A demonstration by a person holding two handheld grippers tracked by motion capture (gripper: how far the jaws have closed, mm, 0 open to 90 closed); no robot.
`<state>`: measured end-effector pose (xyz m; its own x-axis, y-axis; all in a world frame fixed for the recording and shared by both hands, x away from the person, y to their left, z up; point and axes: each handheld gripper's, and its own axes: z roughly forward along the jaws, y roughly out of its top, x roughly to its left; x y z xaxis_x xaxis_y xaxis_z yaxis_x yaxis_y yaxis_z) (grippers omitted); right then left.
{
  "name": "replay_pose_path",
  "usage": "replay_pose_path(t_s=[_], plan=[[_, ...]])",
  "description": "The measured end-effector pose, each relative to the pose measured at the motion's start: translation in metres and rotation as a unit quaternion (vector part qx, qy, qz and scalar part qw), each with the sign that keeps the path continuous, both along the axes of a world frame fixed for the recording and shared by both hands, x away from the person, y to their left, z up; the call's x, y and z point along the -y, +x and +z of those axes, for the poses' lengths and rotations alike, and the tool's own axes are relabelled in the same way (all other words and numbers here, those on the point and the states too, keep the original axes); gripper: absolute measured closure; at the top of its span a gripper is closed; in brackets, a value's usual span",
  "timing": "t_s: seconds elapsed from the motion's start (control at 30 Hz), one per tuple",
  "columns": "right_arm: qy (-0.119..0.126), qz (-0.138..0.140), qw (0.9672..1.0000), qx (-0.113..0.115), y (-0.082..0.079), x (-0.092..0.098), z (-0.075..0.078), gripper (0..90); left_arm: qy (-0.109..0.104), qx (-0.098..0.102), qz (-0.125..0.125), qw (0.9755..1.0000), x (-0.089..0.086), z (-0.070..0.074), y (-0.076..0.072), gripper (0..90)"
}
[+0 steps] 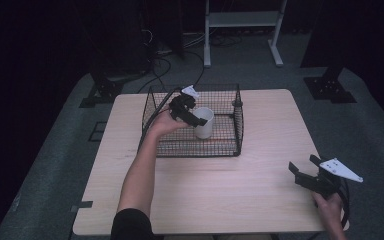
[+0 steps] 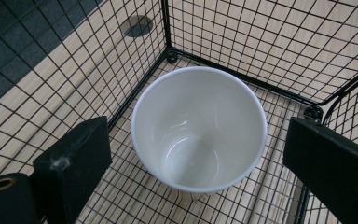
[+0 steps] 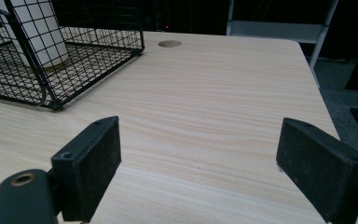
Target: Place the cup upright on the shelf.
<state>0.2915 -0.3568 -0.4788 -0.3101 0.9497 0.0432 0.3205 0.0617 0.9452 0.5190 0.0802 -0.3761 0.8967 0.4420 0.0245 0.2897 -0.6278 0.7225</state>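
Nearest me, my right gripper [image 1: 307,172] rests over the near right corner of the table [image 1: 260,200], jaws spread wide with nothing between them, well apart from the work. Farther in, my left gripper [image 1: 196,116] hangs inside the wire basket [image 1: 238,131], pointing down, its jaws apart and no pad pressing anything. The white cup [image 2: 199,128] stands upright on the basket floor, directly below and between those jaws, mouth up, its long axis vertical, toward a corner of the basket. I judge the cup as set down and let go, so my left hand only needs to lift straight out. I count one cup, one basket, two grippers.
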Motion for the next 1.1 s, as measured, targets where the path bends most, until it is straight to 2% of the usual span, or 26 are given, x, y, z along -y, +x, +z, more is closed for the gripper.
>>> replay_pose_path(t_s=[0.53,0.67,0.77,0.9,0.97,1.03,1.1], plan=[[0.0,-0.001,1.0,0.0,0.0,0.0,0.0,13.0,-0.005,0.018,0.003,0.9998,-0.008,0.012,-0.016,7.0],[0.0,0.0,1.0,0.0,0.0,0.0,0.0,13.0,-0.018,0.021,0.008,0.9996,-0.012,0.013,-0.021,7.0],[0.001,0.0,1.0,0.0,0.0,0.0,0.0,13.0,-0.015,0.029,0.012,0.9994,-0.014,0.013,-0.026,7.0],[0.001,-0.001,1.0,0.0,0.0,0.0,0.0,13.0,-0.026,0.033,0.016,0.999,-0.017,0.016,-0.032,7.0],[0.001,-0.001,1.0,-0.001,0.0,0.0,0.0,13.0,-0.025,0.029,0.014,0.9992,-0.018,0.017,-0.035,7.0],[0.001,-0.001,1.0,0.0,0.0,0.0,0.0,13.0,-0.023,0.037,0.015,0.999,-0.019,0.019,-0.039,7.0],[0.002,-0.001,1.0,-0.001,0.0,0.001,0.0,13.0,-0.03,0.039,0.016,0.9986,-0.021,0.02,-0.043,7.0]])
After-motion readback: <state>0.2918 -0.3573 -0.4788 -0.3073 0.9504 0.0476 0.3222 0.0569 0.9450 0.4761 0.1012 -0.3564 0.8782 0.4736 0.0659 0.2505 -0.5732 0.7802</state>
